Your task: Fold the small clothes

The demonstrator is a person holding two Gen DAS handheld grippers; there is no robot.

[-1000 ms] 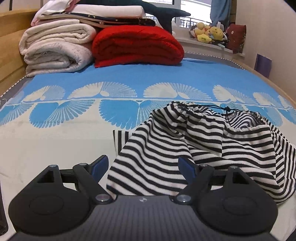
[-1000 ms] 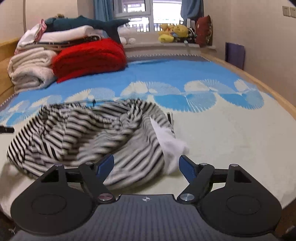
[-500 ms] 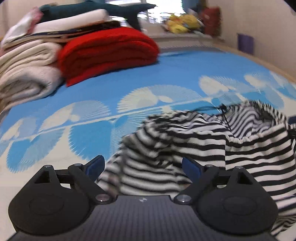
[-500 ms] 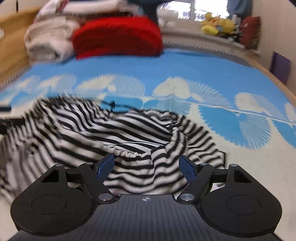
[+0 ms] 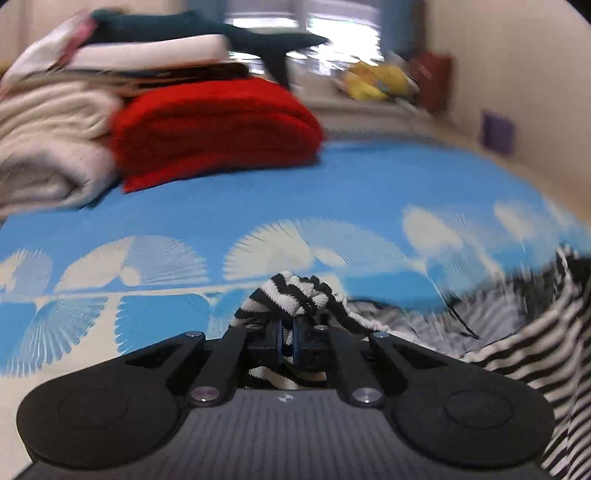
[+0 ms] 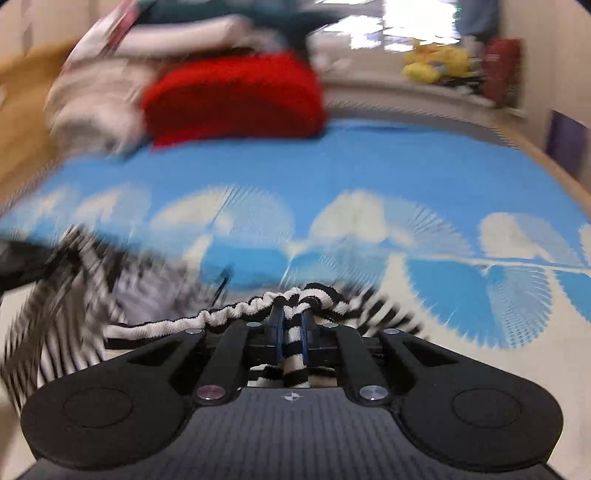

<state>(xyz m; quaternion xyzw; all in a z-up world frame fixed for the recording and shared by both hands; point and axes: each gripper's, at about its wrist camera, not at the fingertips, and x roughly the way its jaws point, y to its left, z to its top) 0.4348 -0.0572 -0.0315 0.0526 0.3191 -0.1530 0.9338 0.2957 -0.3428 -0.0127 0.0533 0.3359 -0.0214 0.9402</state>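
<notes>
The left gripper has just been closing, and its blue-padded jaws now stand pressed together on a bunched fold of the black-and-white striped knit garment; a lump of the fabric rises above the pads and more shows below them. The right gripper has likewise just been closing and pinches the same striped cloth at its gathered elastic edge, which runs off to the left from the jaws as a ruffled band. Between the two grips the garment hangs and lies in blurred folds over the near part of the bed with the blue cover printed with white fan shapes, toward its front edge. A thin dark drawstring trails from the cloth. At the far left corner of the bed sits a folded red blanket, beside and touching a stack of rolled cream blankets. A dark teal plush shark lies on top of that stack. Yellow stuffed toys rest on the window ledge beyond the bed's far edge.
</notes>
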